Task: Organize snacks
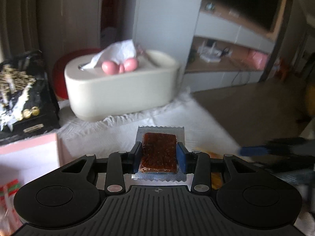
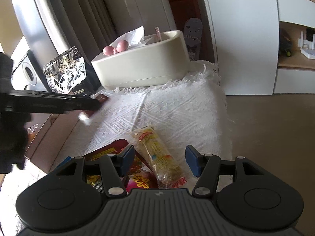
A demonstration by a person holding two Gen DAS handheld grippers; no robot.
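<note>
Between the left gripper's (image 1: pixel 159 155) clenched jaws sits a brown snack bar (image 1: pixel 158 151) in clear wrap, lifted over the white cloth (image 1: pixel 200 122). Left of them lies the pink box (image 1: pixel 29 151), probably its destination; carrying it there seems next. Between the right gripper's (image 2: pixel 159 160) released jaws lies a yellow candy packet (image 2: pixel 157 153), ungrasped.

Both grippers (image 1: pixel 158 155) (image 2: pixel 159 160): black ribbed bodies, silver screws, blue-padded jaws.

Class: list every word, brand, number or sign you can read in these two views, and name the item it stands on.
None can be read for certain.
Red snack packet: yellow lettering, too blurred.
Clear yellow snack packet: red label, too small.
Black box: small gold label, illegible.
Brown snack bar: no print seen.
</note>
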